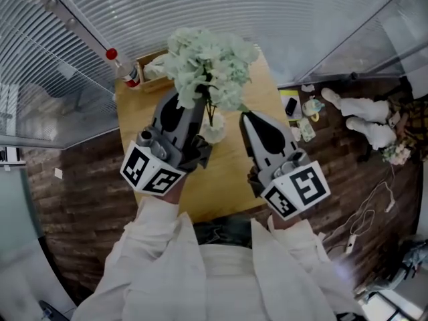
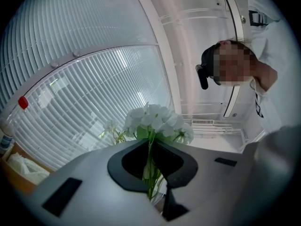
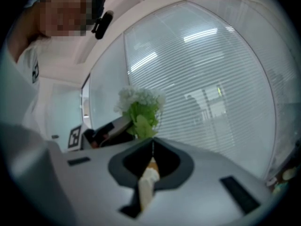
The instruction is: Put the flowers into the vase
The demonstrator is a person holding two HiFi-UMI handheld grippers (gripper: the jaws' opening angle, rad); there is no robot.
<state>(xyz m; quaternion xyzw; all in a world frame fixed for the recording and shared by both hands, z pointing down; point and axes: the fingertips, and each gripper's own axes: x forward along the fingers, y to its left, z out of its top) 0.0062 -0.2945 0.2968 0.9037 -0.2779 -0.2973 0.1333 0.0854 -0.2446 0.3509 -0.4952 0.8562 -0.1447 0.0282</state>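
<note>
A bunch of white flowers (image 1: 208,64) with green stems is held upright over a small wooden table (image 1: 231,172). My left gripper (image 1: 192,105) is shut on the stems; in the left gripper view the stems (image 2: 150,171) run between its jaws and the blooms (image 2: 155,121) rise above them. A small white vase (image 1: 213,130) stands on the table just below the bunch, between the two grippers. My right gripper (image 1: 245,117) sits to the vase's right, jaws shut, their tips close to a green leaf (image 3: 141,125). Something pale shows in the slit behind the tips (image 3: 149,180).
A bottle with a red cap (image 1: 124,68) and a wooden box (image 1: 155,72) stand at the table's far left corner. White figures (image 1: 364,116), small items (image 1: 304,116) and a cable (image 1: 368,212) lie on the floor to the right. Ribbed glass walls stand behind.
</note>
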